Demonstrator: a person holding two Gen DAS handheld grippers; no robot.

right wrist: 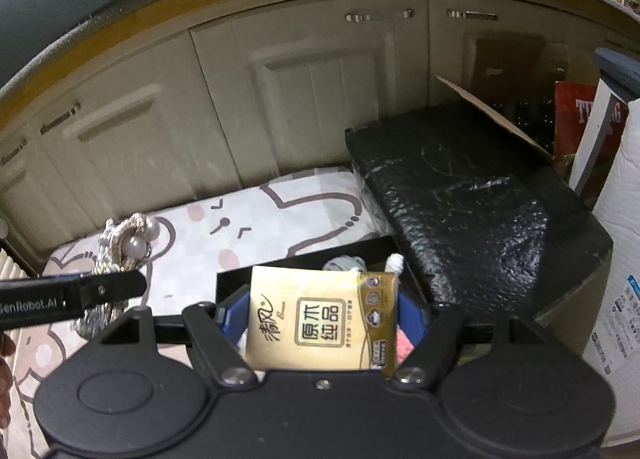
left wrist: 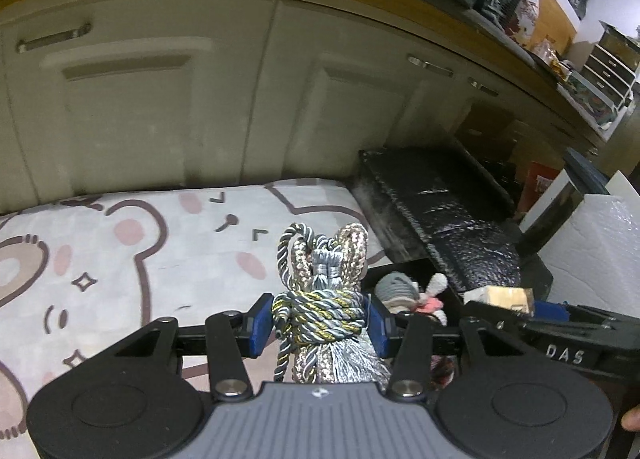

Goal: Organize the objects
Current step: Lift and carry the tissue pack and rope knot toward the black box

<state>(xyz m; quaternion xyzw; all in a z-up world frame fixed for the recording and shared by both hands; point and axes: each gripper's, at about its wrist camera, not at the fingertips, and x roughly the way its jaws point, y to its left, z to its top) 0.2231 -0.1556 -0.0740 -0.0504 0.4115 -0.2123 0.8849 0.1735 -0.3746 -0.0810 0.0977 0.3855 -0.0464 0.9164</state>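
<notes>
**Both claws loaded above the black box**

The left gripper (left wrist: pixel 320 323) clamps a twisted cord tassel (left wrist: pixel 320 299), silver-grey and gold, at lower centre. The right gripper (right wrist: pixel 320 319) pinches a glossy gold tissue pack (right wrist: pixel 324 319) (printed face up) at lower centre. Behind it sits the open black box (right wrist: pixel 304 259) holding a crocheted doll (left wrist: pixel 400 289). Only the right view shows the tassel's pearl beads (right wrist: pixel 136 245), left of centre.

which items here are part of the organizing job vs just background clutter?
In play:
- rope tassel bundle, clamped in the left tool
- gold tissue pack, clamped in the right tool
- black open box holding a knitted toy

Background:
- bear-print mat
- black foam-wrapped lid
- cabinet doors
- paper towel roll
</notes>
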